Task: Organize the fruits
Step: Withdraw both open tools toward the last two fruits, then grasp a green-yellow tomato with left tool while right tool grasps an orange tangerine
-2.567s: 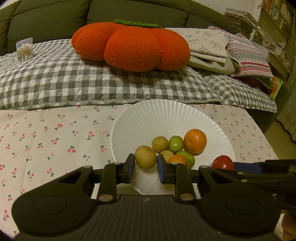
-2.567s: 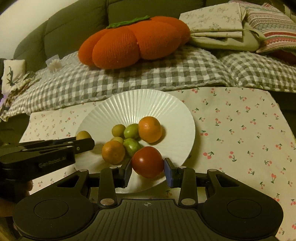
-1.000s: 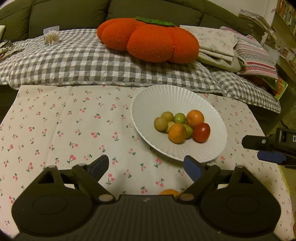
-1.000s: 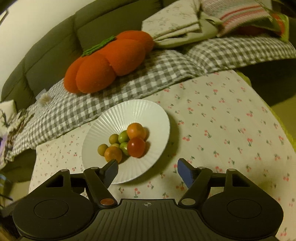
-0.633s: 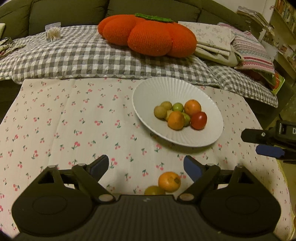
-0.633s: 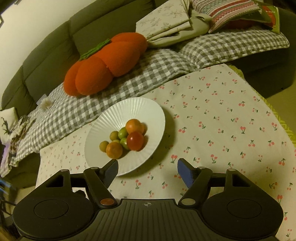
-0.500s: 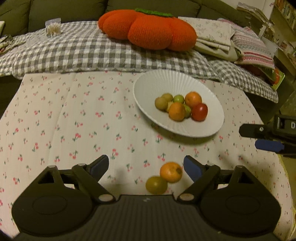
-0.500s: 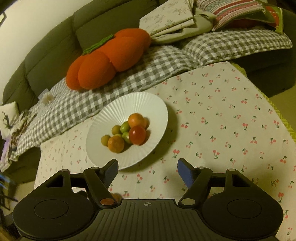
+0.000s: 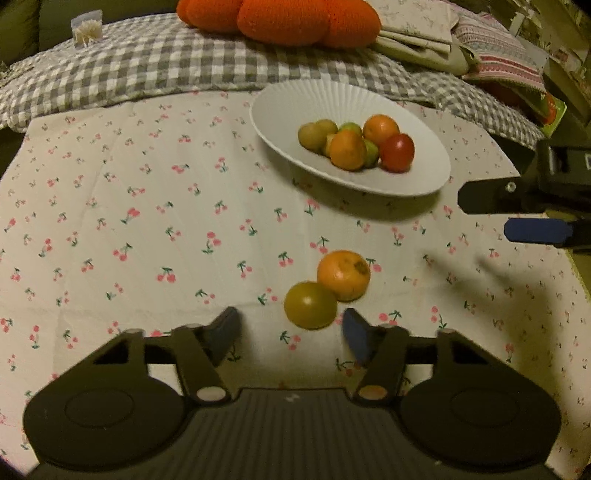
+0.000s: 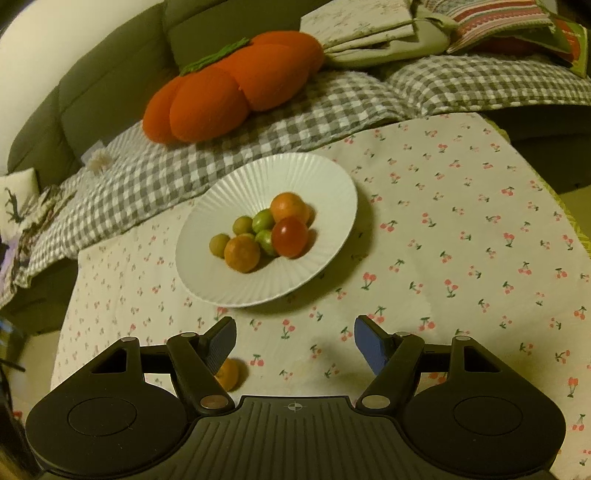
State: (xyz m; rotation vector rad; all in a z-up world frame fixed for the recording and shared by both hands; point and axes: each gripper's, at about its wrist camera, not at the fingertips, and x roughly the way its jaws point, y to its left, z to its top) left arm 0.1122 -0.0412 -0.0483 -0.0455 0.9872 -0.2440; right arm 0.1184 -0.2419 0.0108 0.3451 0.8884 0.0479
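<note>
Left wrist view: the left gripper (image 9: 290,334) is closing, nothing between its pads yet; a green fruit (image 9: 310,304) touches an orange (image 9: 343,275) on the counter (image 9: 147,229), short of the plate (image 9: 424,177).

Right wrist view: the right gripper (image 10: 293,341) hangs apart, empty. Next move: probably pinching the green fruit alone.

Pumpkin cushion (image 9: 280,18) on checked blanket (image 9: 155,62)

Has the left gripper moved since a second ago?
Yes. The left gripper, jaws closing and empty, has come down toward the two loose fruits; the white plate, fixed on the cloth, sits farther up its view.
</note>
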